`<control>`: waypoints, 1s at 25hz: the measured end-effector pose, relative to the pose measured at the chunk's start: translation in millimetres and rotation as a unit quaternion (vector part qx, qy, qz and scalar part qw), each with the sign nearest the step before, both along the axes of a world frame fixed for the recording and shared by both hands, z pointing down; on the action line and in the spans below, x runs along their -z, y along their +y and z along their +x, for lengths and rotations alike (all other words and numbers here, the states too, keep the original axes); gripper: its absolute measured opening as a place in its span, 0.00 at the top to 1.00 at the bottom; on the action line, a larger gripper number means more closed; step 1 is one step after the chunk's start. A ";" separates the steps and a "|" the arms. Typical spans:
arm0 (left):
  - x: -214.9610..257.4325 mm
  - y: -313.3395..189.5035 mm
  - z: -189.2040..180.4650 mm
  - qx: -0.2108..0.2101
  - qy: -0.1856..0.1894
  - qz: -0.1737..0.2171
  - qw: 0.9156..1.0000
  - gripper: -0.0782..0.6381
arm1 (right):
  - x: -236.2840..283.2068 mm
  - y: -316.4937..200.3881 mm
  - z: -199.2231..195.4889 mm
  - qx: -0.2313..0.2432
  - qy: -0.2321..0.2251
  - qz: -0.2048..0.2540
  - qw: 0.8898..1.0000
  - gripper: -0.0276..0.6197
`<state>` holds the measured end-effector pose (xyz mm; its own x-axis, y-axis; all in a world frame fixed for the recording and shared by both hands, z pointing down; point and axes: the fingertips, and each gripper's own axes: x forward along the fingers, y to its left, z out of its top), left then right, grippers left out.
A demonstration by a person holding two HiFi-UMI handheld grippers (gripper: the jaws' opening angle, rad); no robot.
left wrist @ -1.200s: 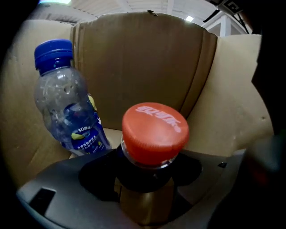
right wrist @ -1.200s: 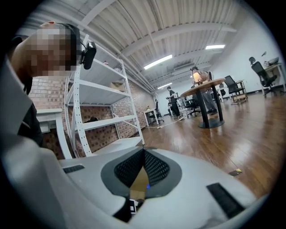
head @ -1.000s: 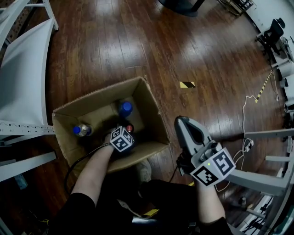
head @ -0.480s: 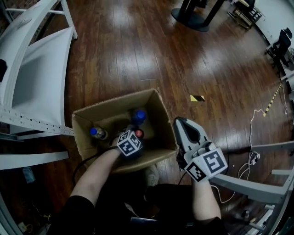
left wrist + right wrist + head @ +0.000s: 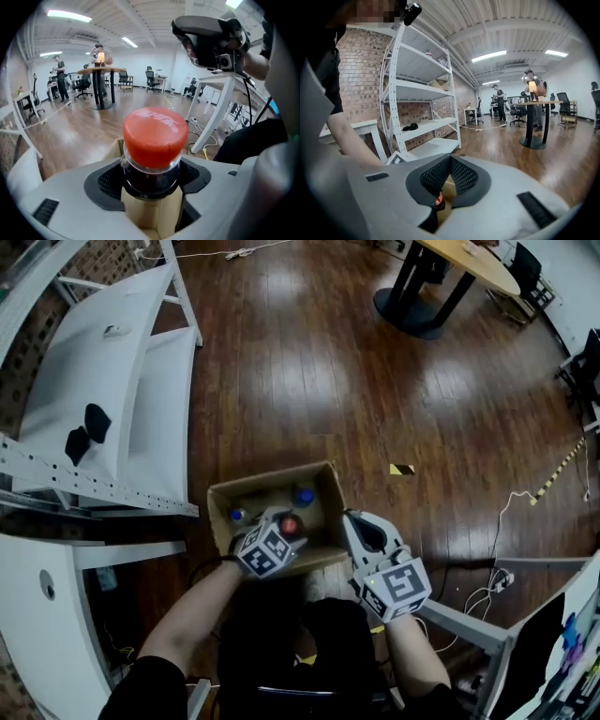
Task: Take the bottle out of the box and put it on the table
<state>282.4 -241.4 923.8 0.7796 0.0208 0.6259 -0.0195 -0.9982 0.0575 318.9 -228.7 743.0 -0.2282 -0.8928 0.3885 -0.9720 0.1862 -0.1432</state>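
Note:
In the head view a cardboard box [image 5: 323,486] stands open on the wooden floor. Two blue-capped bottles [image 5: 302,495] [image 5: 238,515] stand inside it. My left gripper [image 5: 284,531] is shut on the neck of a dark bottle with a red cap [image 5: 289,524], held above the box's near wall. In the left gripper view that cap [image 5: 154,131] rises between the pads [image 5: 105,180], with my left gripper [image 5: 152,176] closed just under it. My right gripper [image 5: 361,524] hangs right of the box, shut and empty. In the right gripper view my right gripper [image 5: 450,160] has its tips touching.
White shelving racks [image 5: 103,409] stand to the left and a white table [image 5: 37,615] lies at the lower left. A round table on a black base [image 5: 422,296] is far right. Cables [image 5: 506,512] and a strip of yellow-black tape [image 5: 401,468] lie on the floor. People stand far off [image 5: 532,93].
Both grippers have risen, and the view has pulled up and away from the floor. My left gripper has lifted the red-capped bottle from deep inside the box to its rim.

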 end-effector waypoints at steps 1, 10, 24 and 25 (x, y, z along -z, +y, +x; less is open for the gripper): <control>28.8 2.9 -3.7 -0.003 -0.001 0.009 1.000 0.46 | 20.4 4.2 -1.3 0.003 0.002 -0.006 1.000 0.95; 282.0 10.5 -40.9 0.036 0.023 0.022 0.999 0.46 | 218.4 33.0 -15.2 0.018 0.039 -0.011 0.999 0.95; 541.2 17.4 -202.3 0.223 0.138 0.070 0.963 0.46 | 377.0 40.1 -169.4 0.140 0.091 0.079 0.983 0.95; 548.7 21.9 -215.4 0.233 0.138 0.074 0.960 0.46 | 380.5 41.7 -182.7 0.153 0.089 0.084 0.981 0.95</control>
